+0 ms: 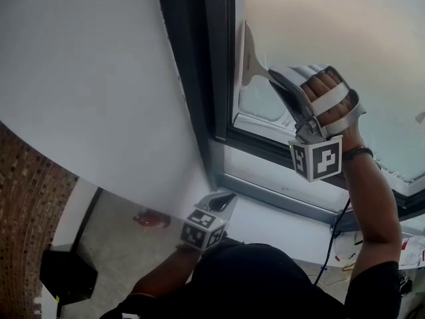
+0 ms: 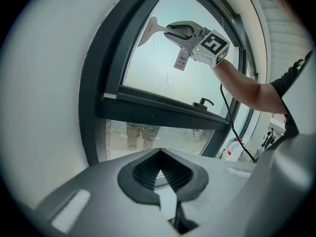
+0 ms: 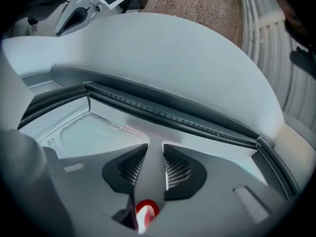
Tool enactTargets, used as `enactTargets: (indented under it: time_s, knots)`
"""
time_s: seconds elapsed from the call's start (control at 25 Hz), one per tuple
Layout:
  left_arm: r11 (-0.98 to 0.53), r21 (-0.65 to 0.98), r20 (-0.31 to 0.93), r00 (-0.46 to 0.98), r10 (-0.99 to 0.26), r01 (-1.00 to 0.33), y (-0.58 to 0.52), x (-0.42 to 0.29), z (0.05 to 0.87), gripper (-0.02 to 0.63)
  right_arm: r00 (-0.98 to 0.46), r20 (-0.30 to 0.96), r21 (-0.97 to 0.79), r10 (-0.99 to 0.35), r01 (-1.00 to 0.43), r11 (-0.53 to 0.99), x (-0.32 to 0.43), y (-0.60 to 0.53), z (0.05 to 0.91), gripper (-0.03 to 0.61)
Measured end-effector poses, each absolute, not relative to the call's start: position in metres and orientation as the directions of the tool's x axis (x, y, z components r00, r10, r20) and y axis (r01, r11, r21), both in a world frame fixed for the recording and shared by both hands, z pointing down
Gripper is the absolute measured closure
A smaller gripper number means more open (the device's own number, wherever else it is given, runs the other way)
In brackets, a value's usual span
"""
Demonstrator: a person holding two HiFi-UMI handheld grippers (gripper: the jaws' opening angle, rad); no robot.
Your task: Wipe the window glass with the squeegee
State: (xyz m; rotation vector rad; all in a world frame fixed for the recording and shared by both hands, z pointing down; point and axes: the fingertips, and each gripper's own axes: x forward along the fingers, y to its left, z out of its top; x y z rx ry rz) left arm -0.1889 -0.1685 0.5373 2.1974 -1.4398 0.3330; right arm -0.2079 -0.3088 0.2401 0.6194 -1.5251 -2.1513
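Note:
The squeegee is pale grey, and its blade lies upright on the window glass beside the dark left frame. My right gripper is raised to the pane and shut on the squeegee's handle. In the right gripper view the squeegee's neck runs out between the pads of the right gripper, with the blade across the top. The left gripper view shows the squeegee and the right gripper high on the glass. My left gripper hangs low by the sill, shut and holding nothing.
A white sill runs under the window. A window handle sits on the lower frame bar. A black cable hangs from the right gripper. Below lie a red object, a black box and brick paving.

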Motion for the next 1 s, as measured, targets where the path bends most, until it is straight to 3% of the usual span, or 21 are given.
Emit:
enactTargets:
  time_s: [1.0]
  knots:
    - [-0.373, 0.259, 0.456, 0.453, -0.766, -0.891, -0.178, -0.161, 0.529, 0.614, -0.799, -0.107, 0.949, -0.592, 0.095, -0.3, -0.162, -0.31, 0.249, 0.457]
